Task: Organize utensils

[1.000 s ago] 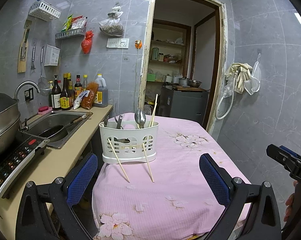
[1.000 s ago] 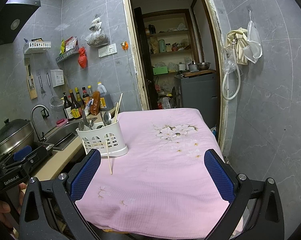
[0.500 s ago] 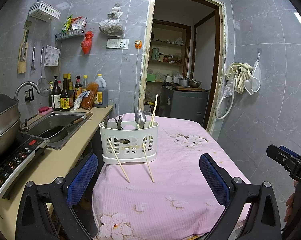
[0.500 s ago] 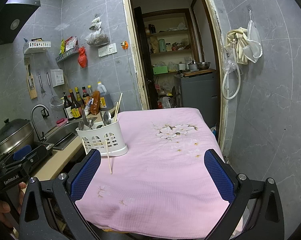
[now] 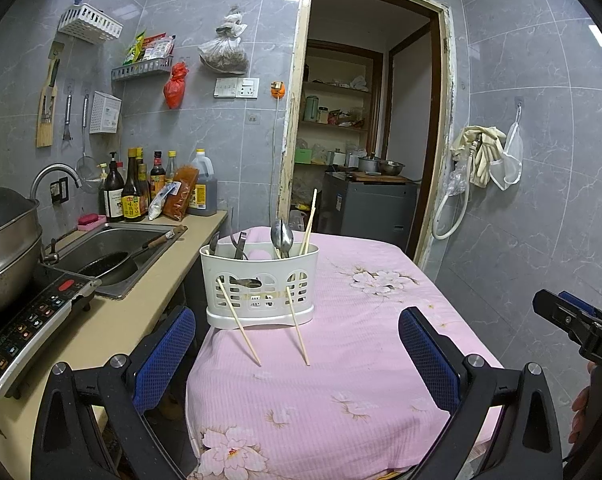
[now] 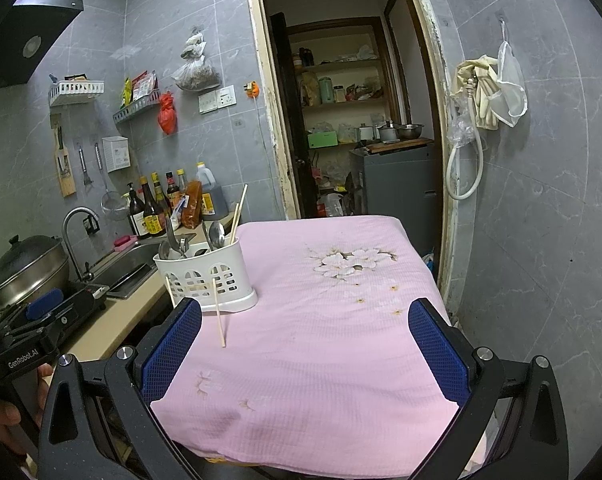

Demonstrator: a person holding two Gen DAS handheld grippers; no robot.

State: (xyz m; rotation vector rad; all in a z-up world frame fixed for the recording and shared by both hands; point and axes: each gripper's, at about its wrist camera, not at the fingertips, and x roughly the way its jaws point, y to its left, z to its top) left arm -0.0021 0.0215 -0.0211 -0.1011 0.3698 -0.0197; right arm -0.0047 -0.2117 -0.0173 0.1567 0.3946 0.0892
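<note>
A white slotted utensil caddy (image 5: 259,284) stands at the left edge of the pink-clothed table (image 5: 361,344). It holds spoons (image 5: 281,236), other metal utensils and a pair of upright chopsticks (image 5: 310,216). Two loose chopsticks (image 5: 239,328) (image 5: 298,330) lean against its front, tips on the cloth. My left gripper (image 5: 297,354) is open and empty, short of them. My right gripper (image 6: 305,350) is open and empty over the table's near part; the caddy (image 6: 205,278) is to its left, with one leaning chopstick (image 6: 219,312) in plain view.
A counter to the left carries a sink (image 5: 113,248) with a pan, an induction cooker (image 5: 29,324), a steel pot (image 5: 5,240) and bottles (image 5: 133,192). An open doorway (image 5: 365,132) lies behind the table. A grey tiled wall closes the right side.
</note>
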